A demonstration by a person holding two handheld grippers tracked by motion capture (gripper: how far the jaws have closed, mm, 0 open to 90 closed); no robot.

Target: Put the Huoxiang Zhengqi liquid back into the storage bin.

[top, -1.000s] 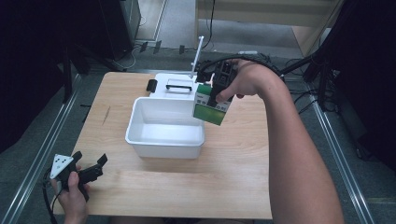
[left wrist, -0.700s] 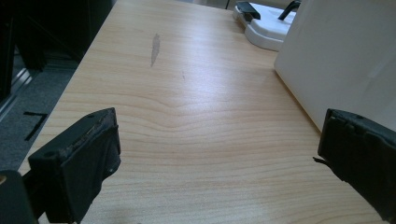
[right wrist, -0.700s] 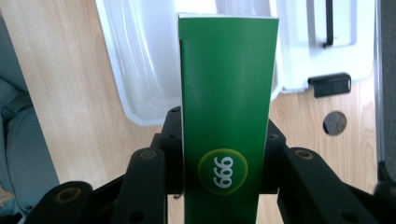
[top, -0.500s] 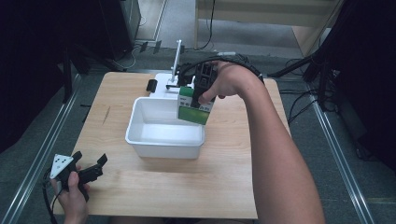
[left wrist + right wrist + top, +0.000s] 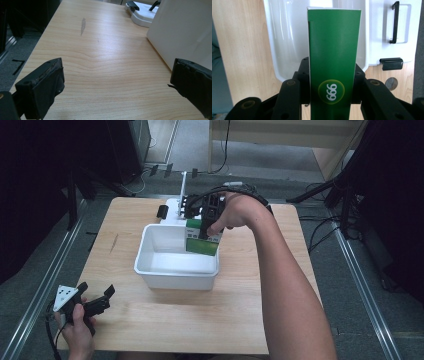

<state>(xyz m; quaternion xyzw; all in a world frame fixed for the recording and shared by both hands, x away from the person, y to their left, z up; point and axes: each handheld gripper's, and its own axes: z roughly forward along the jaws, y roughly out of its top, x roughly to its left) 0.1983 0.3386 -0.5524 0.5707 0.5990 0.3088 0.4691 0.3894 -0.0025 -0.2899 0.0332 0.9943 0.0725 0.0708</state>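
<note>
Right hand-held gripper (image 5: 332,75) clamps green box (image 5: 333,57) — white-edged, "999" roundel.

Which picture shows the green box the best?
The right gripper view: the green box stands big in the middle, clamped in the right claw, with its round 999 logo easy to read. The high view shows it small and partly behind the hand, over the white tub.

A lab-like recording space: a bare wooden table (image 5: 200,320) between metal floor rails (image 5: 40,290), with trailing cables (image 5: 320,227) and dark stands (image 5: 345,195).
</note>
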